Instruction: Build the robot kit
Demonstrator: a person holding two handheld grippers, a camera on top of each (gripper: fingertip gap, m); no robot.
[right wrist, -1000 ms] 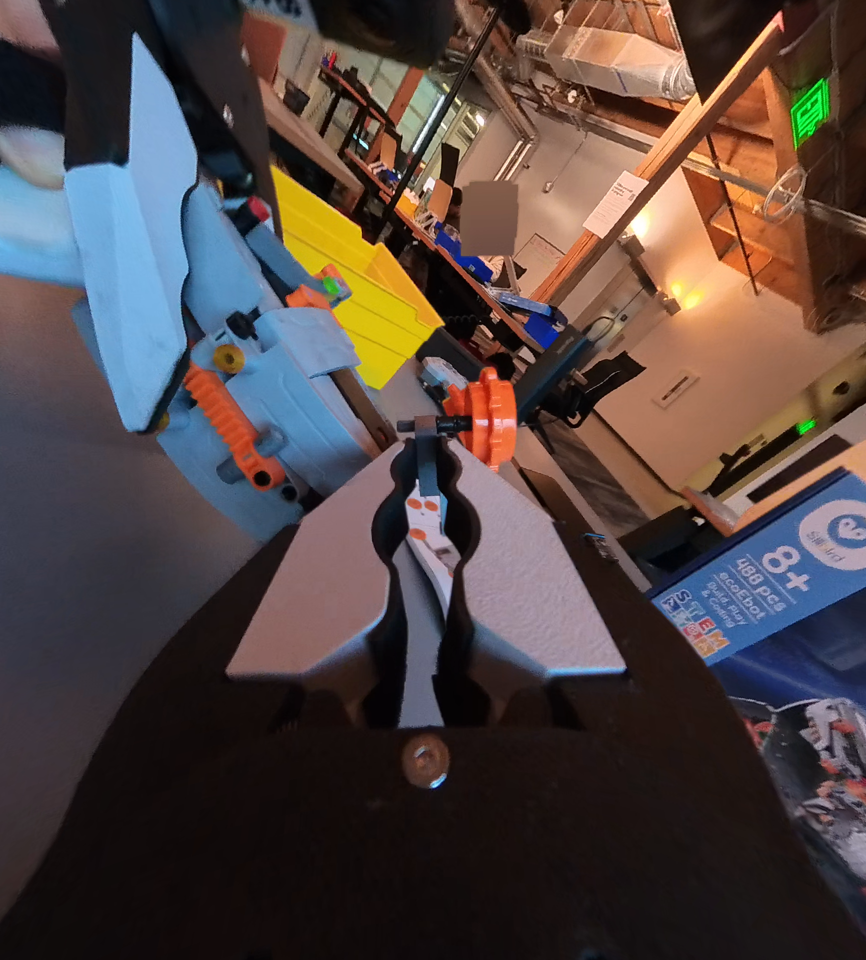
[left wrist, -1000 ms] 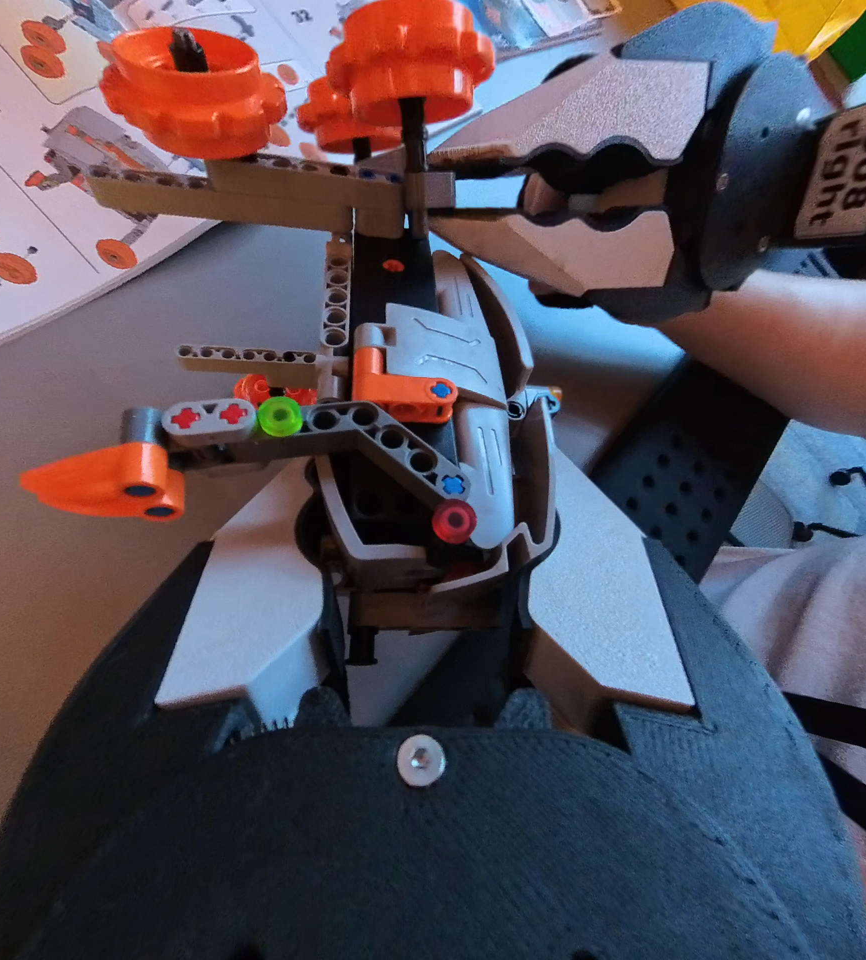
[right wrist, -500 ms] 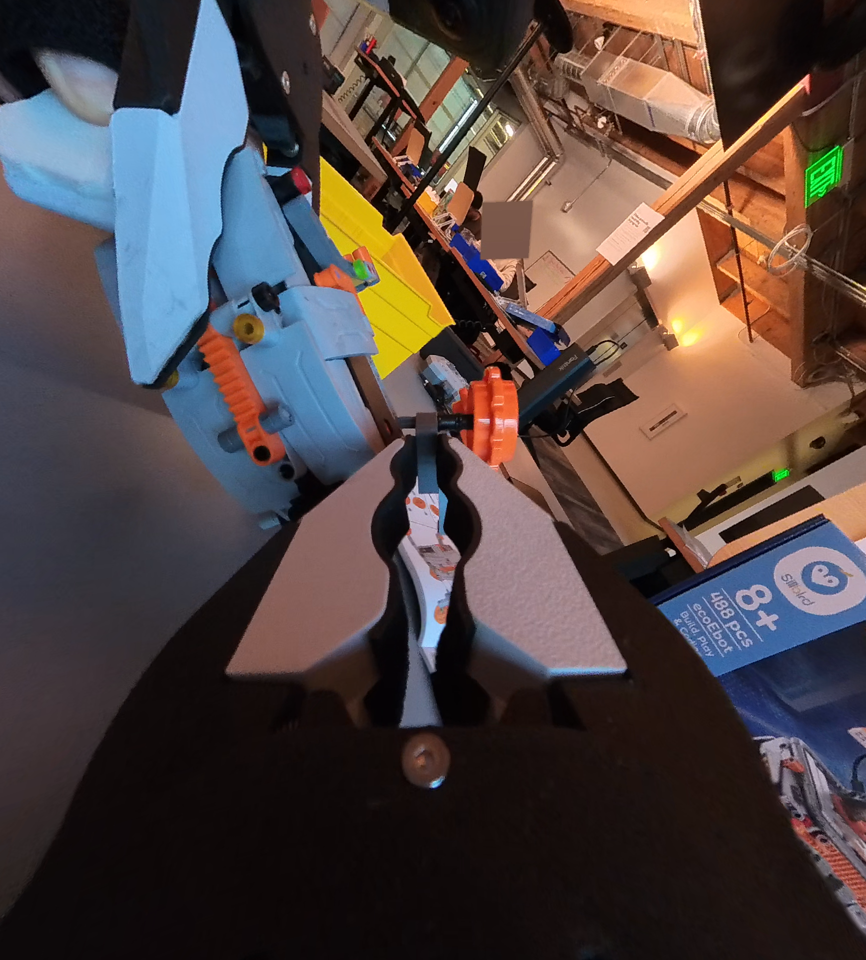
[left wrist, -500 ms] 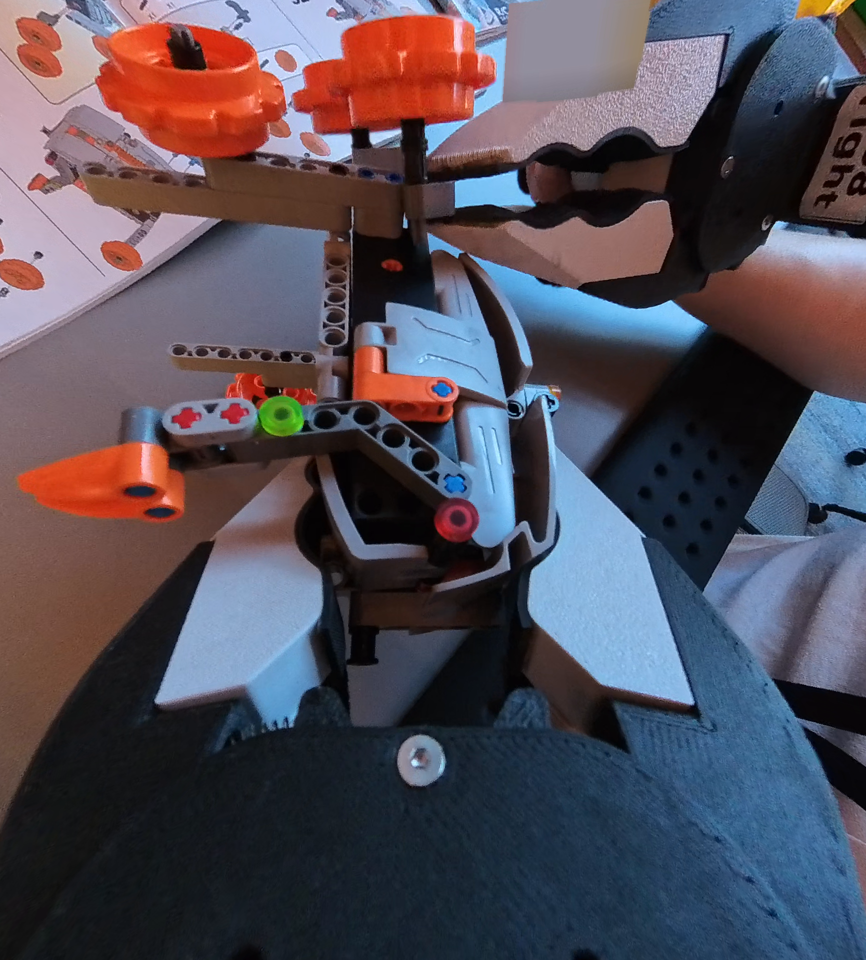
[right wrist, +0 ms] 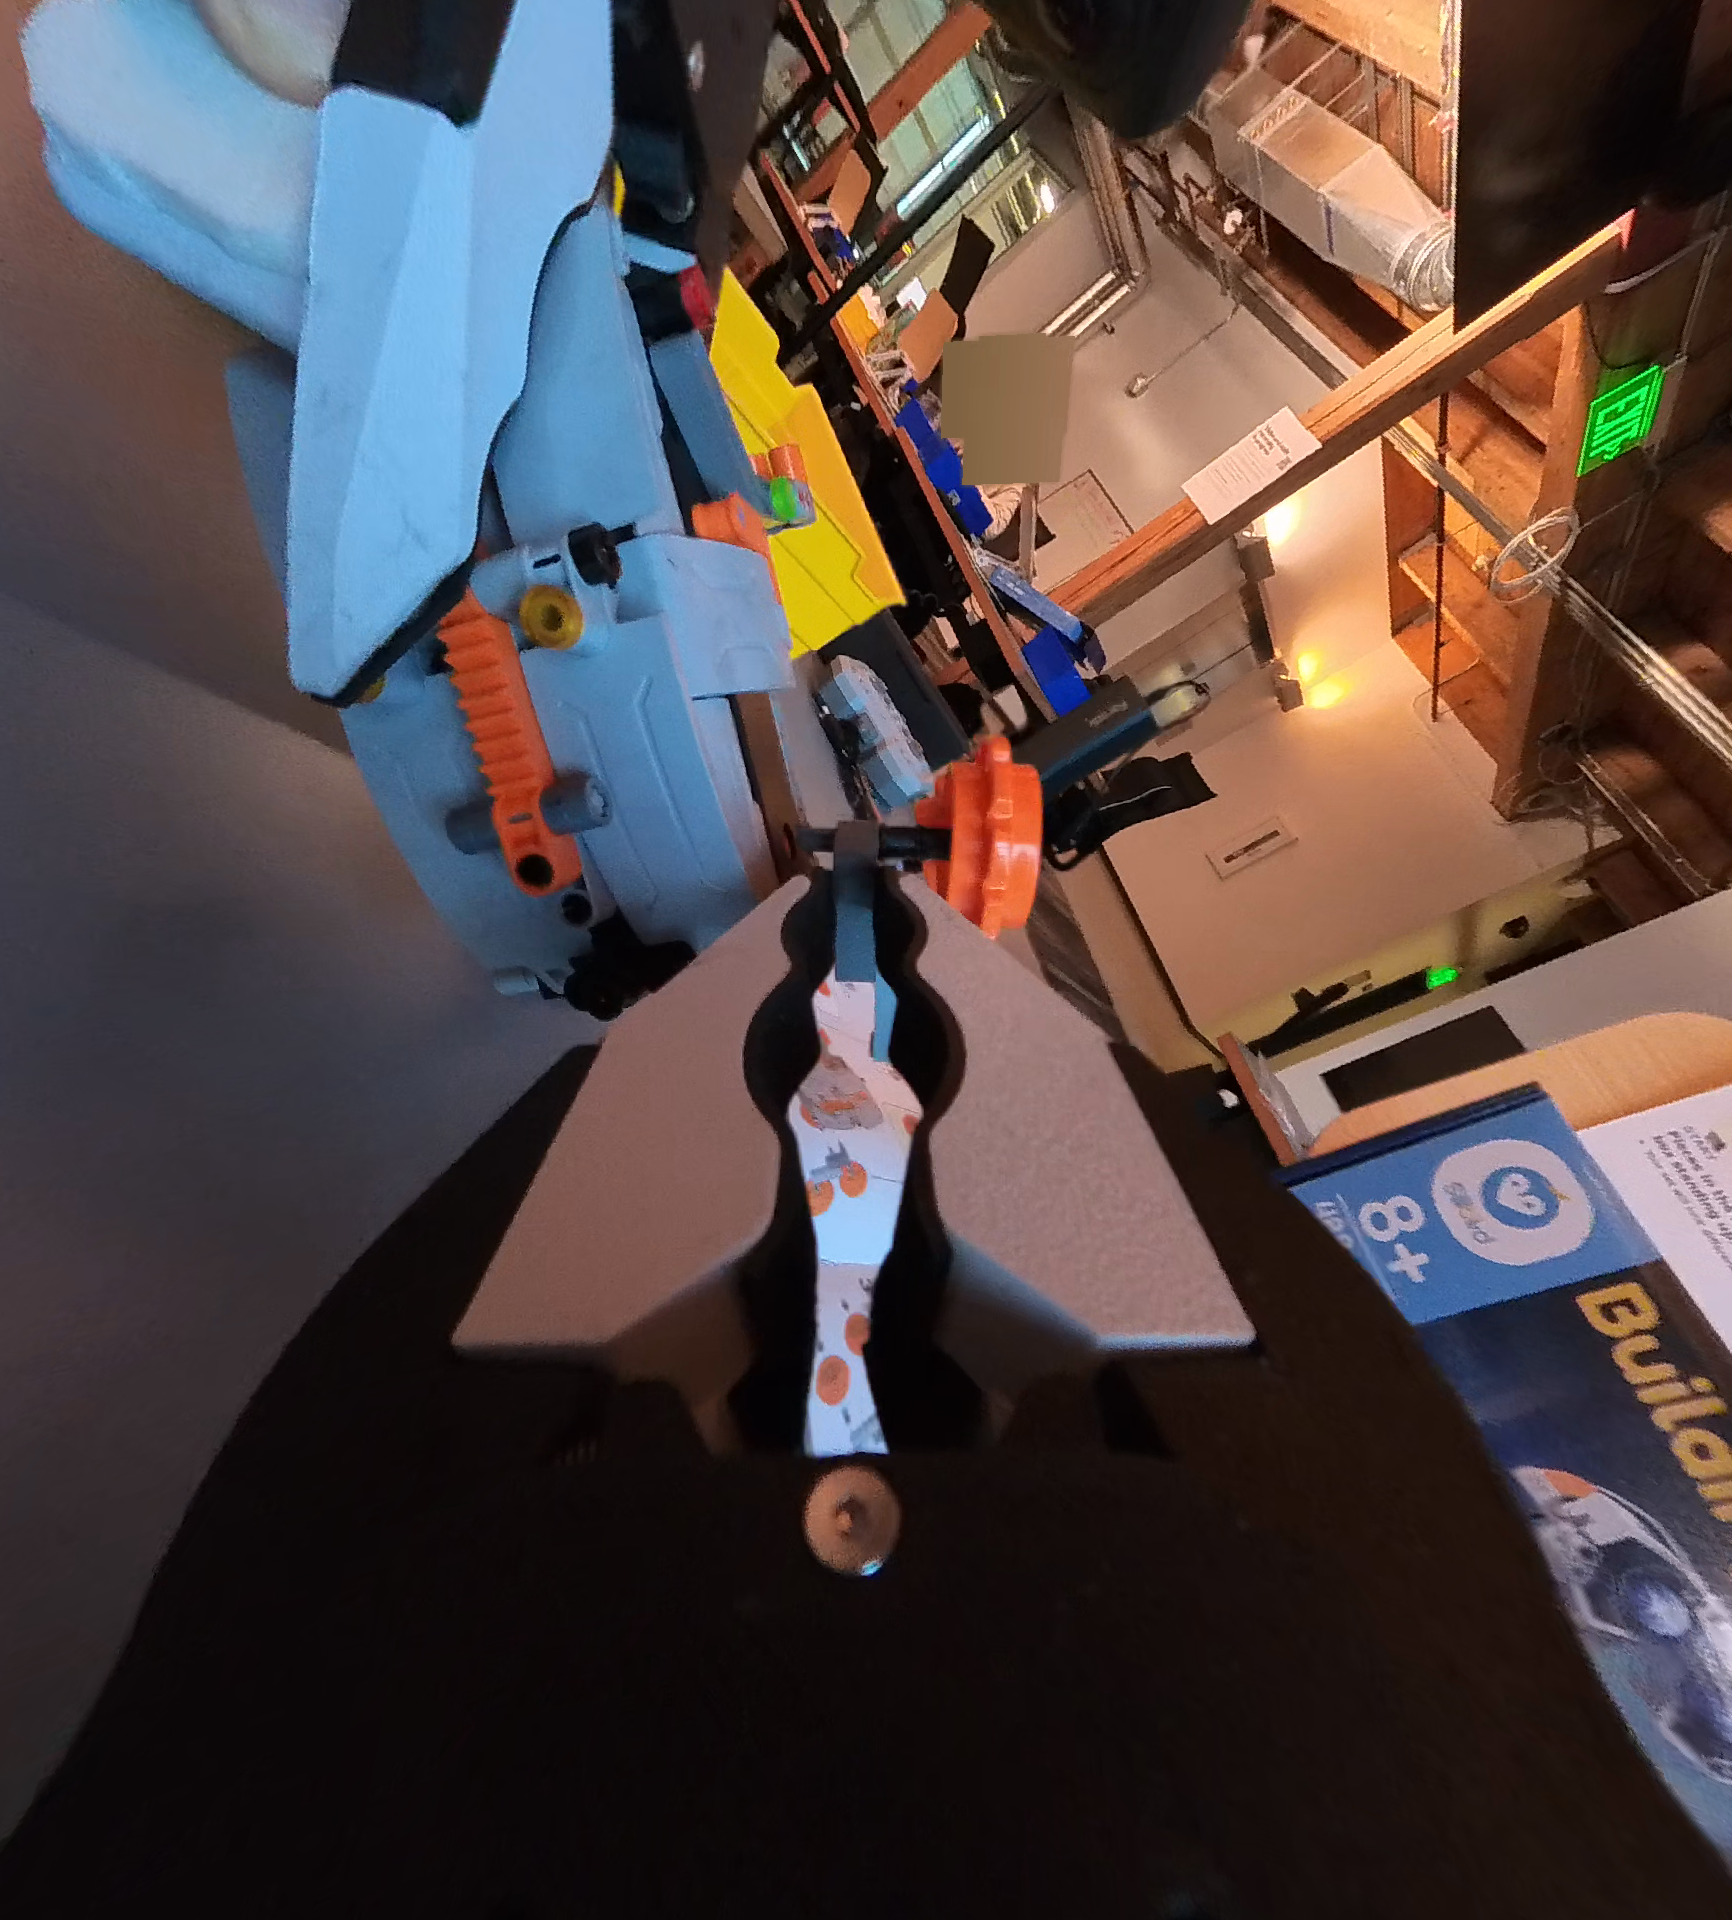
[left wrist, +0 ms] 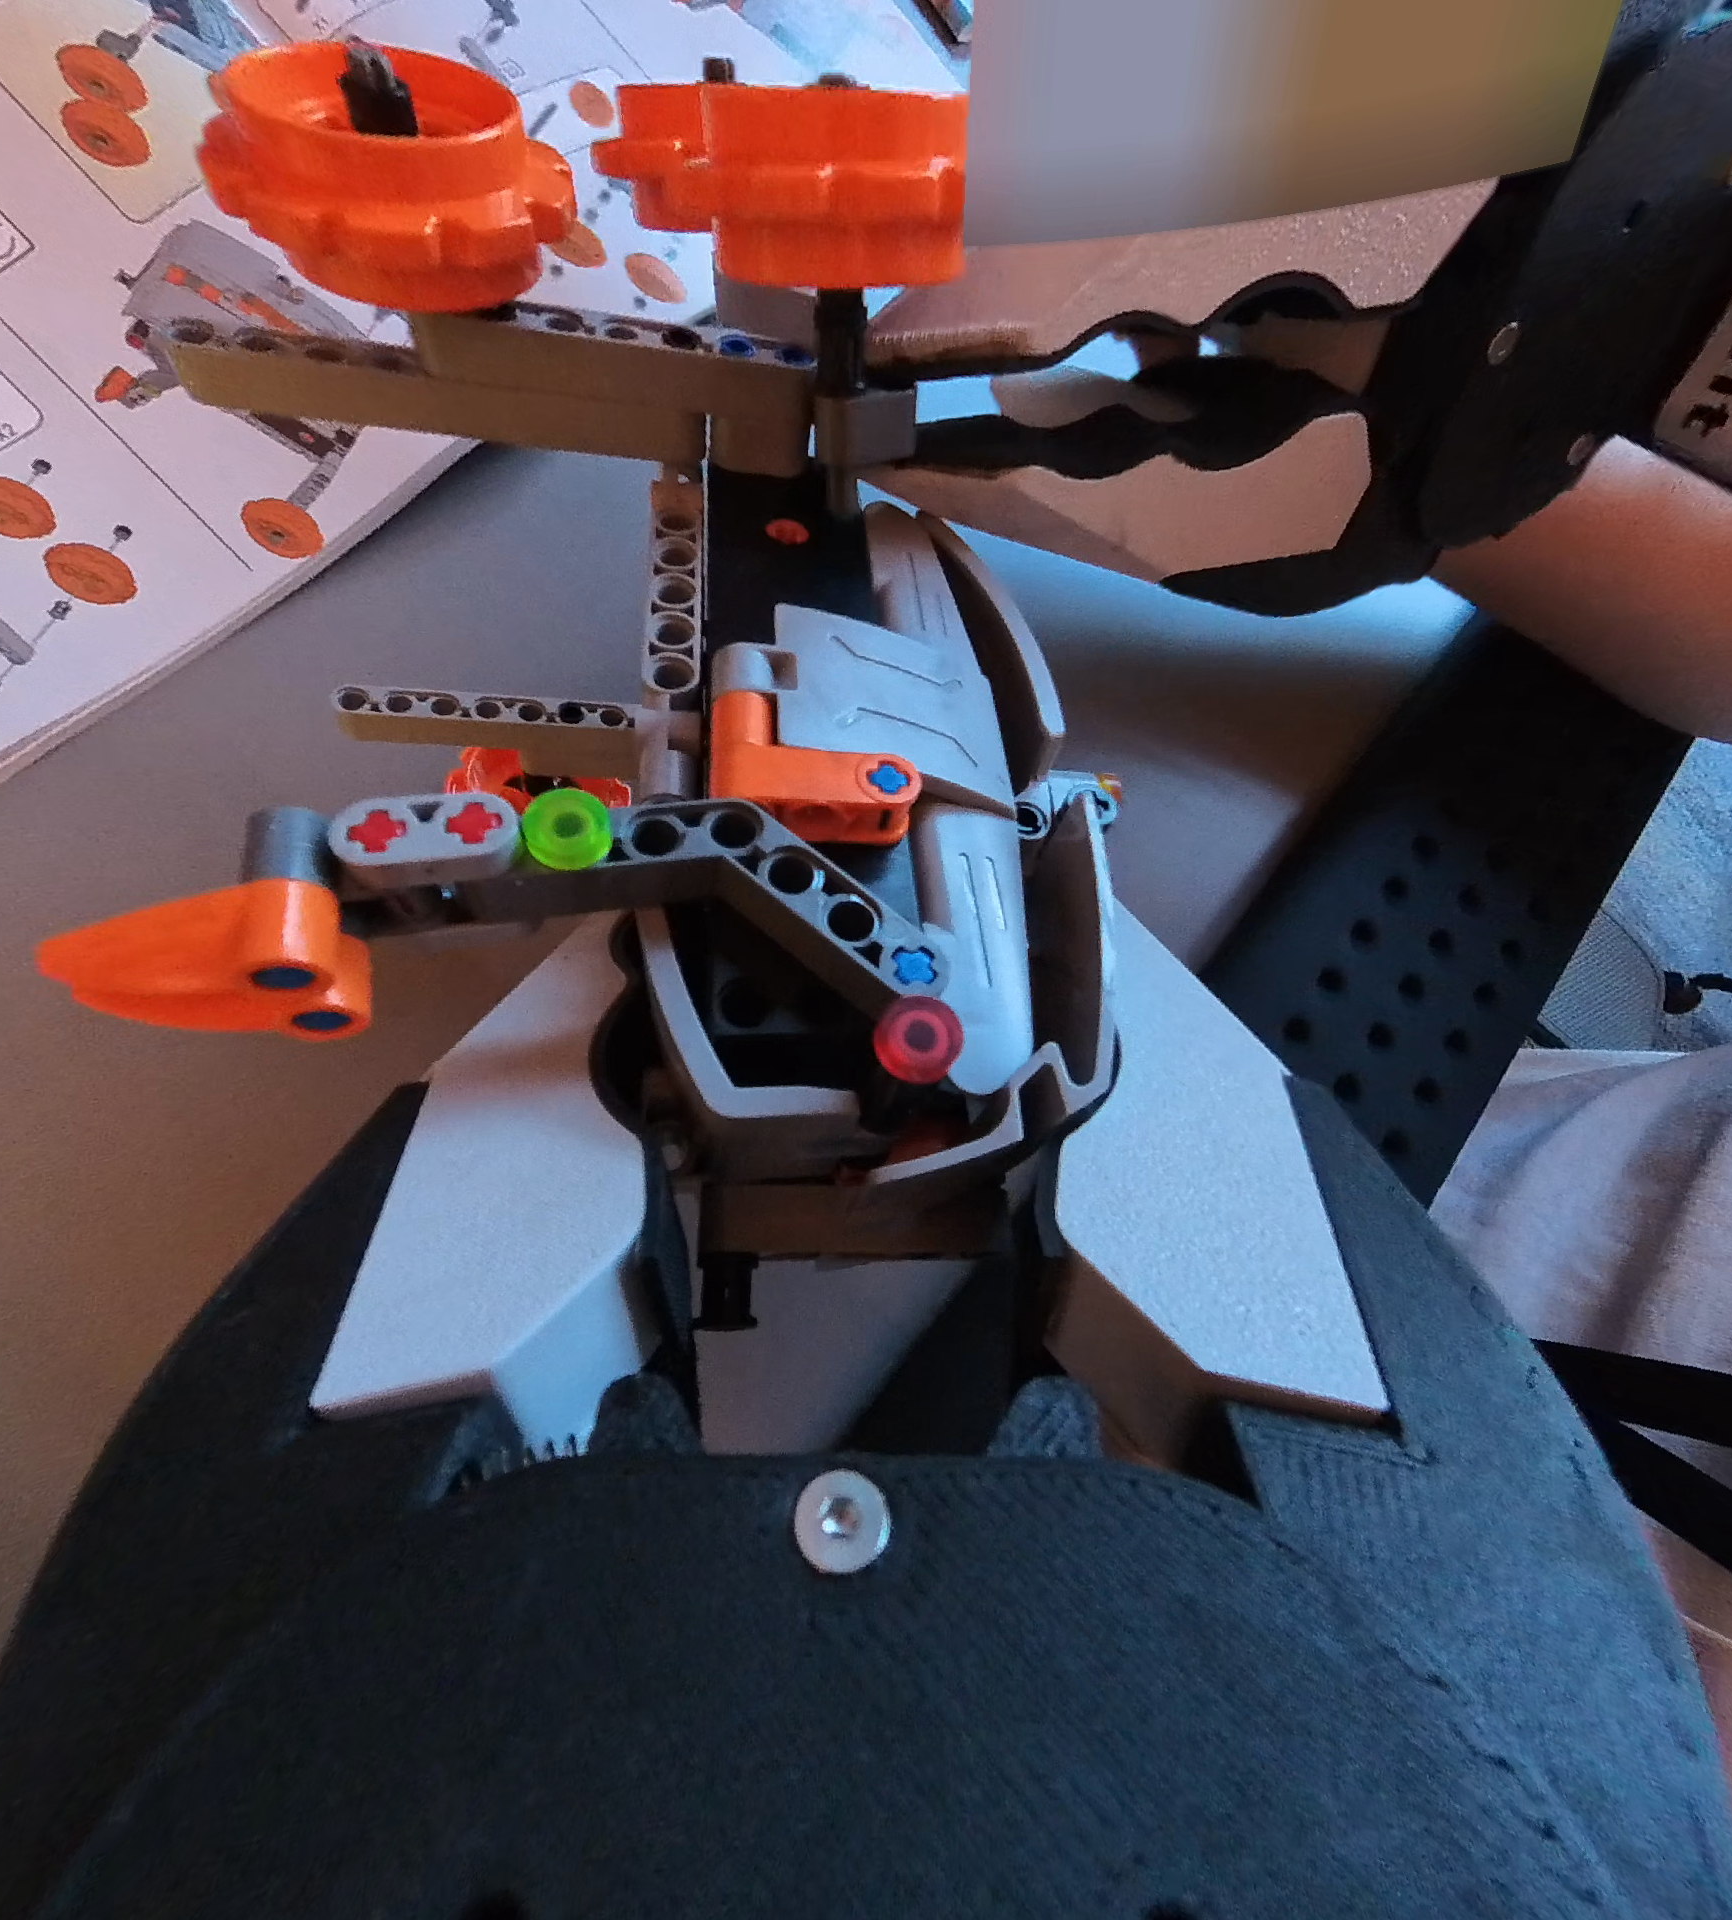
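Note:
My left gripper (left wrist: 841,997) is shut on a grey and orange brick model (left wrist: 872,665) and holds it above the table. The model has an orange wheel (left wrist: 374,187) on a tan beam (left wrist: 488,384). My right gripper (left wrist: 903,410) comes in from the right and is shut on a small grey connector (left wrist: 867,426) at the beam's end. A black axle runs through the connector and carries a second orange wheel (left wrist: 820,177). In the right wrist view my right gripper (right wrist: 854,904) pinches the connector (right wrist: 854,914), with the wheel (right wrist: 987,831) beyond it and the model (right wrist: 633,727) to the left.
An open instruction booklet (left wrist: 62,436) lies on the grey table (left wrist: 114,1195) at the far left. A blue product box (right wrist: 1568,1351) lies at the right. A yellow bin (right wrist: 810,499) stands behind the model. A person's forearm (left wrist: 1620,623) and a black perforated chair part (left wrist: 1413,935) are at the right.
My right gripper has swung a little while staying shut on the connector at the beam's end; the model looks larger in its view. My left gripper and the model have hardly moved.

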